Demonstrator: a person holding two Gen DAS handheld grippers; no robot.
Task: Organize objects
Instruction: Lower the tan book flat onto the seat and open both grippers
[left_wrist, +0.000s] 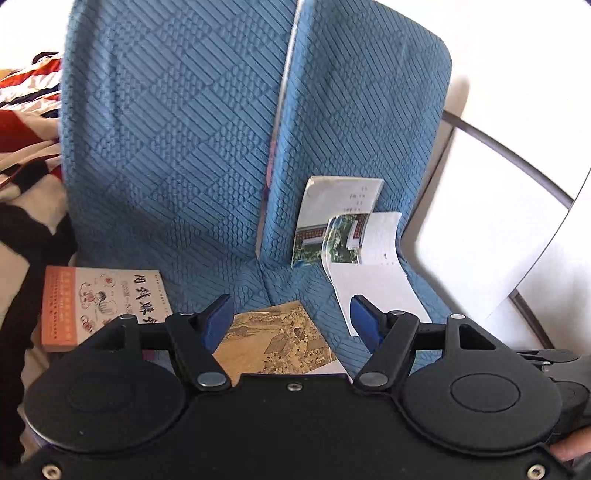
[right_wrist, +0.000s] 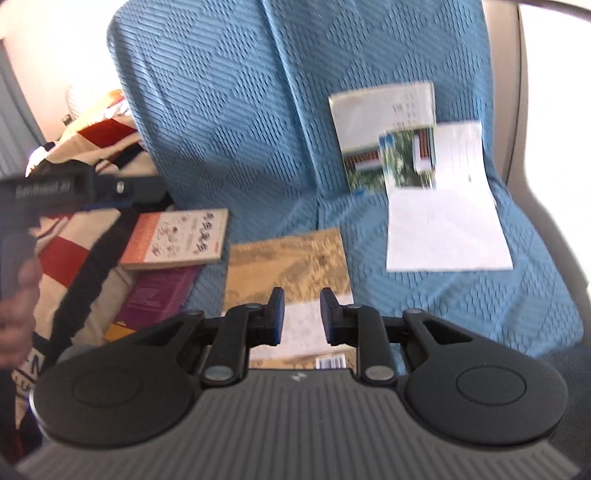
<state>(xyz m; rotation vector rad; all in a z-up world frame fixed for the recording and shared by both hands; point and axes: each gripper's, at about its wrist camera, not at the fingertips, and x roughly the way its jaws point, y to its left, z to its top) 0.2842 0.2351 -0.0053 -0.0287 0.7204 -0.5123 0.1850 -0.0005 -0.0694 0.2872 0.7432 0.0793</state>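
Both empty, left gripper (left_wrist: 291, 325) spread wide, right gripper (right_wrist: 302, 317) narrowly parted over the tan book (right_wrist: 288, 258); might crease the curled booklet (right_wrist: 443, 206) if grabbed carelessly.

Light: bright daylight, wall (left_wrist: 498, 92) at far right blown out white.
Blur: right wrist view smeared, left sharper.
Edges: fisheye bending, dark corners.

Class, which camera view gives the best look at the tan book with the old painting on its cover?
The right wrist view: most of the tan book shows, though blurred. The left wrist view is sharper, but the left gripper hides its lower part.
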